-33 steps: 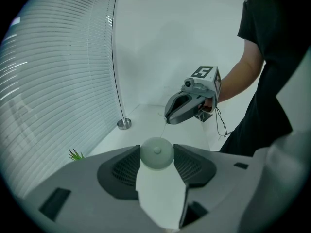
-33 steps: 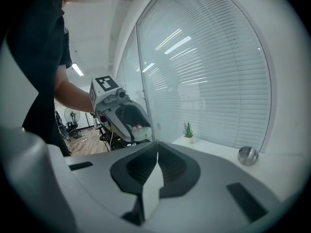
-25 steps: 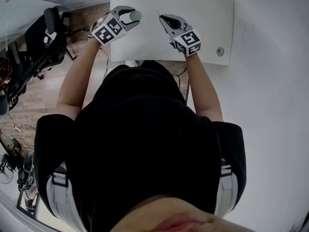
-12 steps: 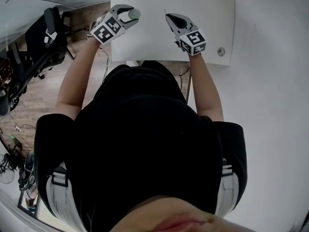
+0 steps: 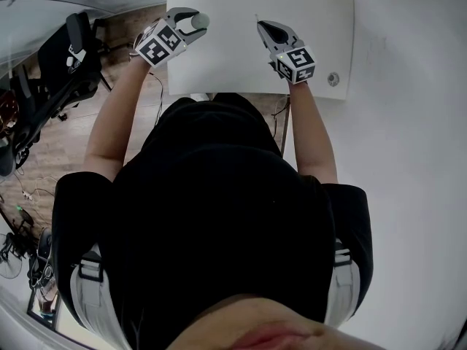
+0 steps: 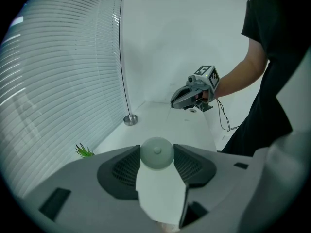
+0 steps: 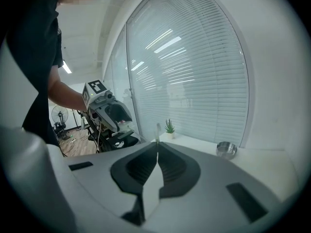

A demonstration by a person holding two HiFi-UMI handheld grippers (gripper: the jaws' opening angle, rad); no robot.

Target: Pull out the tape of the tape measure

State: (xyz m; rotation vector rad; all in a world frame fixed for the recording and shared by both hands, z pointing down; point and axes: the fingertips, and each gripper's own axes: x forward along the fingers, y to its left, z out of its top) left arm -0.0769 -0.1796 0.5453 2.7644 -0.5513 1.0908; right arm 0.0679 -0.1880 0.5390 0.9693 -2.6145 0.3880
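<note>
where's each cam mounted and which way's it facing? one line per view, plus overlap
Head view: on the person's head, steeply down at the white table; torso, forearms, left gripper, right gripper show.
Left gripper view: on the left gripper, along its jaws clamped on the tape measure, toward the right gripper and forearm.
Right gripper view: on the right gripper, jaws shut on a tape end, facing the left gripper and arm.
Shared: gripper views face each other; both show the metal bowl and plant.
</note>
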